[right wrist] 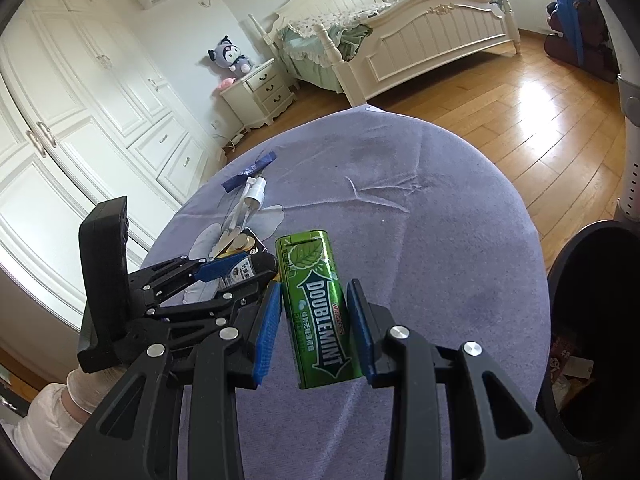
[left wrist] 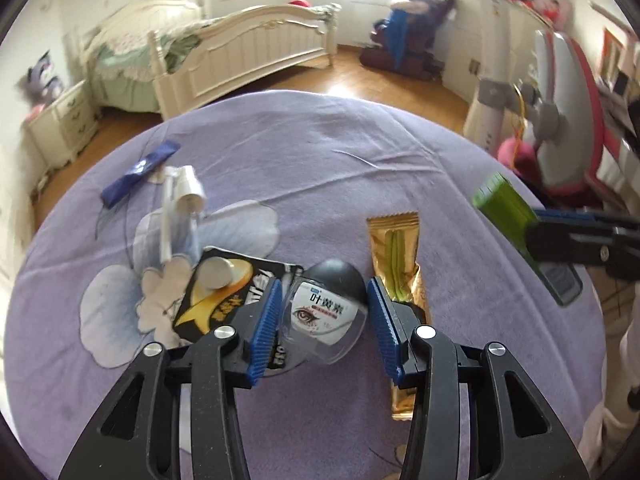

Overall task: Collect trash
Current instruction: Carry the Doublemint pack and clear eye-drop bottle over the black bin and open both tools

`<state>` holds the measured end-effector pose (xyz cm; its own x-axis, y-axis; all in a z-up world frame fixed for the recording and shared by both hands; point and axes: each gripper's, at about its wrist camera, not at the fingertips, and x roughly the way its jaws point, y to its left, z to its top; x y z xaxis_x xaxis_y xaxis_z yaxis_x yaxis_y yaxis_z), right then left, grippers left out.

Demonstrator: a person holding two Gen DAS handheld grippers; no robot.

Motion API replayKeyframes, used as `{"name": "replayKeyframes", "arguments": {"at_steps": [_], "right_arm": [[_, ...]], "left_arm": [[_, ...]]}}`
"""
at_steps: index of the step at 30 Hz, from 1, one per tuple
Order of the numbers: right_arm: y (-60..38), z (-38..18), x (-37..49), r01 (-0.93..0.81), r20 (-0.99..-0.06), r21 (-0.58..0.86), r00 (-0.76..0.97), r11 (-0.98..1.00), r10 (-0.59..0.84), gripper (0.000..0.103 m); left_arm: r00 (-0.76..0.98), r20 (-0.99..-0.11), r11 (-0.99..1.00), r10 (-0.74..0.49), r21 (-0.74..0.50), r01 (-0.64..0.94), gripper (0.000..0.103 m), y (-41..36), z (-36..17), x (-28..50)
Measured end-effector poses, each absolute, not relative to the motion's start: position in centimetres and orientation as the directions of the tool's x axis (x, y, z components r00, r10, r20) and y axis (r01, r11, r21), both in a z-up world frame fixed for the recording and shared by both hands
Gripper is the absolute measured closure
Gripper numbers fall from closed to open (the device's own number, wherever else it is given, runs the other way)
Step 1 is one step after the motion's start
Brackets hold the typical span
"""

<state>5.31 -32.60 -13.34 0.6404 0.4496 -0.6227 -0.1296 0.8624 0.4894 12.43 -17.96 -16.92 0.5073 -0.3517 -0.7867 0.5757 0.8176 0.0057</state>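
My left gripper [left wrist: 326,312] is open around a small clear bottle with a black cap [left wrist: 326,312] lying on the purple cloth; its left pad touches the bottle, the right pad stands apart. My right gripper [right wrist: 314,312] is shut on a green Doublemint gum pack [right wrist: 320,312] and holds it above the table; the pack also shows in the left wrist view [left wrist: 508,208]. On the cloth lie a gold wrapper [left wrist: 396,264], a black-and-yellow packet [left wrist: 224,296] with a round silver cap on it, a white spray nozzle [left wrist: 180,208] and a blue wrapper [left wrist: 138,172].
A round table under a purple floral cloth [left wrist: 320,160] holds the litter. A dark trash bin [right wrist: 592,320] with rubbish inside stands at the table's right edge. A white bed [right wrist: 420,32], nightstand [right wrist: 260,92] and wardrobe lie beyond on a wooden floor.
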Motion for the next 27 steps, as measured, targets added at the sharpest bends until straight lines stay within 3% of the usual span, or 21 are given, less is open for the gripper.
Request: {"name": "replayKeyframes", "arguments": {"at_steps": [11,19,27], "right_arm": [[-33.9,-12.9,4.5,-0.107,-0.605,0.480,0.679,0.871,0.416,0.069],[-38.8,-11.8,2.1,0.039,-0.603,0.389,0.767,0.920,0.222,0.069],[-44.5,-12.6,-0.2,0.208,-0.628,0.309,0.777,0.928,0.035,0.069]], "left_arm": [[0.506,-0.730,0.806,-0.460,-0.103,0.583,0.061,-17.7,-14.6,11.1],[0.448,-0.649,0.696,-0.614,-0.178,0.696,0.061,-25.1,-9.9,8.3],[0.330,-0.637,0.591,-0.697,-0.248,0.768,0.061,-33.8,-10.3,7.7]]}}
